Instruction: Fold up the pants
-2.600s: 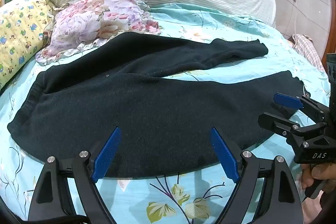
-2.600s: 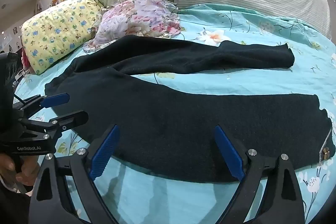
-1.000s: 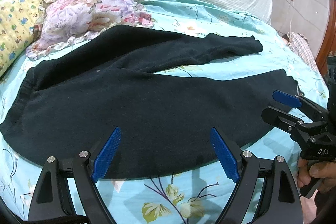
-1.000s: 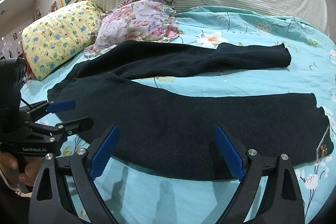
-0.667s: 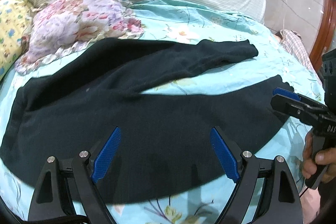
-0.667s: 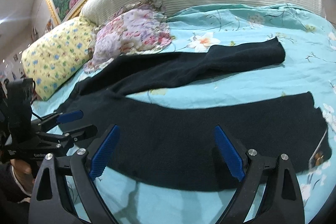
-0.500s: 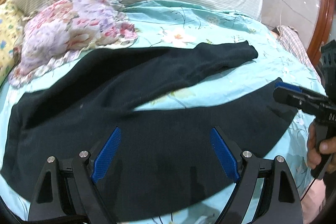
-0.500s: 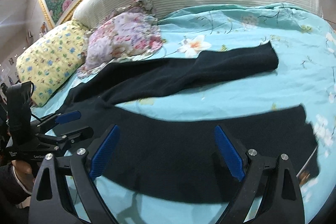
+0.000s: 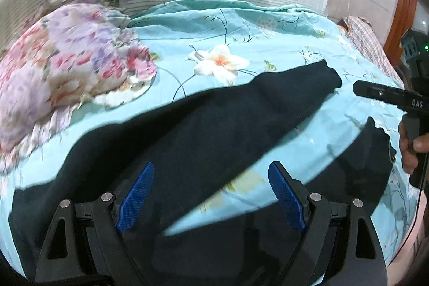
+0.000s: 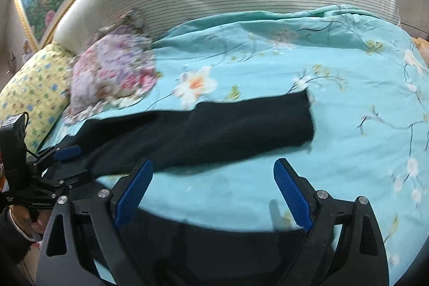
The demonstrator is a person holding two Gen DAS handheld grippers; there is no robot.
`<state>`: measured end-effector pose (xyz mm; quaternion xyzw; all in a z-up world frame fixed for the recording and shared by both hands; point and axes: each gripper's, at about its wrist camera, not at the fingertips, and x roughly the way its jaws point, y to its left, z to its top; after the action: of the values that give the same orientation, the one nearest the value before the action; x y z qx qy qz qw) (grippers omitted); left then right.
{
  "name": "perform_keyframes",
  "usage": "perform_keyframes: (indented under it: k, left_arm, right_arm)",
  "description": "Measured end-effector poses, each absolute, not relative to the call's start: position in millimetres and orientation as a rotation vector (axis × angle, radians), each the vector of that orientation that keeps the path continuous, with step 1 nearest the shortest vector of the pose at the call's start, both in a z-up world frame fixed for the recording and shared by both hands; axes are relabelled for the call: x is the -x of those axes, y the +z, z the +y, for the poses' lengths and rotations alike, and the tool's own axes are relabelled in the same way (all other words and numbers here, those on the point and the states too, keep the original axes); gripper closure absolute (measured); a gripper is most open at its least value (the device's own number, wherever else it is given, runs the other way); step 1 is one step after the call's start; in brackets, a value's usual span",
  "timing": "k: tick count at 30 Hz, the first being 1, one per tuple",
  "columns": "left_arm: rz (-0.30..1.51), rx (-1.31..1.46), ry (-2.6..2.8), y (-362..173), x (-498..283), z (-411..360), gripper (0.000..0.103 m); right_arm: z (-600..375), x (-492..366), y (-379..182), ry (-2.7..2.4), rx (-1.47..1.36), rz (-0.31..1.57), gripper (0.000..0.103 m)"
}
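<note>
Pants [image 9: 214, 125] spread beneath both gaping tools, left tool [image 9: 211, 195] and right tool [image 10: 214, 190], should be gripped at the far leg's edge.

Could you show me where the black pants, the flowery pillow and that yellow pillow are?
black pants [image 9: 214, 130], left wrist view, on the far leg.
flowery pillow [image 9: 61, 66], left wrist view, on its top face.
yellow pillow [image 10: 32, 87], right wrist view, on its patterned cover.

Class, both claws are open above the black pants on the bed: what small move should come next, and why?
Probably lower both claws, left and right, to grip the near leg's edge. The pants lie flat with legs spread apart on the bedspread, nothing held yet.
</note>
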<state>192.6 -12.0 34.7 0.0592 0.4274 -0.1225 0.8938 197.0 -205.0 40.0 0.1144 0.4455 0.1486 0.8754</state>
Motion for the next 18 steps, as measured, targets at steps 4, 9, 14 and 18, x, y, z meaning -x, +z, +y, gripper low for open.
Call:
perform_keyframes:
  k: [4, 9, 14, 18]
  left_arm:
    - [0.908, -0.119, -0.274, 35.9, -224.3, -10.4, 0.016]
    - [0.932, -0.110, -0.307, 33.8, -264.0, -12.4, 0.016]
    - [0.967, -0.149, -0.335, 21.7, -300.1, -23.9, 0.016]
    - [0.994, -0.193, -0.357, 10.1, -327.9, -31.5, 0.016]
  right_arm:
    - [-224.7, -225.1, 35.3, 0.274, -0.266, 0.958, 0.011]
    - [-246.5, -257.7, 28.9, 0.245, -0.291, 0.989, 0.011]
    - [-259.9, -285.9, 20.3, 0.217, -0.299, 1.023, 0.011]
    - [-258.0, -302.8, 10.8, 0.237, -0.278, 1.056, 0.012]
